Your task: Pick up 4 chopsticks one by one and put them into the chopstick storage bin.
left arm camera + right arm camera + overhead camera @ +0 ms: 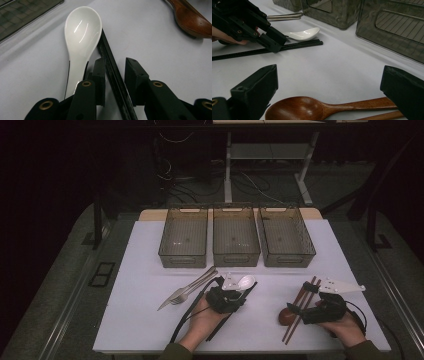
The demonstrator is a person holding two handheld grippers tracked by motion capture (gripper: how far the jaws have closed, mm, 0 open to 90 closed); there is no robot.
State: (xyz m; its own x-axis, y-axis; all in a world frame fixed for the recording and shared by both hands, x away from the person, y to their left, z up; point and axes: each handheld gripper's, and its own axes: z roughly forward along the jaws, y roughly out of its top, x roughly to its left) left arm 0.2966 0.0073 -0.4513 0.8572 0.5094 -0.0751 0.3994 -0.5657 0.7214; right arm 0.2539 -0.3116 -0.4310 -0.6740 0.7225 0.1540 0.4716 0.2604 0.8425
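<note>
A pair of black chopsticks [106, 47] lies on the white table between the jaws of my left gripper [115, 61]. The pads stand a little apart from the sticks, so this gripper is open. A white ceramic spoon [82, 27] lies right beside the chopsticks, outside the left jaw. In the high view the left gripper [244, 291] sits at mid-table by the white spoon [246, 281]. My right gripper [330, 75] is wide open, low over a brown wooden spoon [297, 108] that lies on the table between its jaws. Brown chopsticks [302, 300] lie next to it.
Three see-through bins [183, 260] [236, 259] [290, 260] stand side by side at the back of the table. A metal fork and knife [187, 290] lie left of the left gripper. The table's front edge [150, 347] runs close to both hands.
</note>
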